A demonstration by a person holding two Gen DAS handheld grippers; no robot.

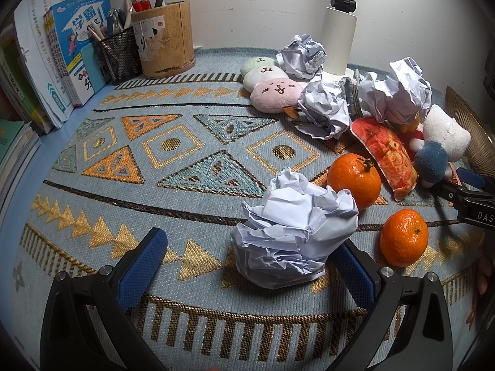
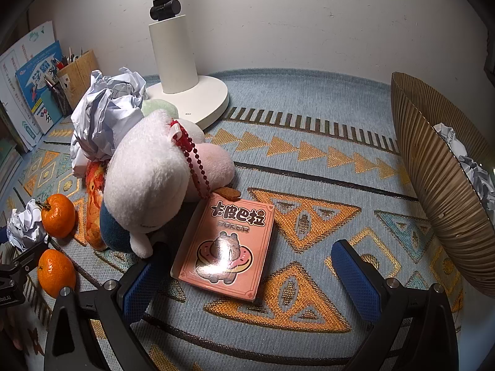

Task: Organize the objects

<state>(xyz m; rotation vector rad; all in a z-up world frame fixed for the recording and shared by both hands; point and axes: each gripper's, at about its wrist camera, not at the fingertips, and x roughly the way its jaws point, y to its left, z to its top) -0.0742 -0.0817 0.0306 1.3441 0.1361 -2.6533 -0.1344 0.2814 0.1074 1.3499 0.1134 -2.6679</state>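
Note:
My left gripper is open, its jaws around a crumpled paper ball that lies on the patterned mat; the right pad touches it, the left is apart. Two tangerines lie just right of it. My right gripper is open over a pink card box, not touching it. A white plush toy lies left of the box. The right gripper also shows in the left wrist view at the right edge.
More paper balls and plush toys crowd the white lamp base. A ribbed brown bowl holding crumpled paper stands at the right. Pen holders and books line the back left.

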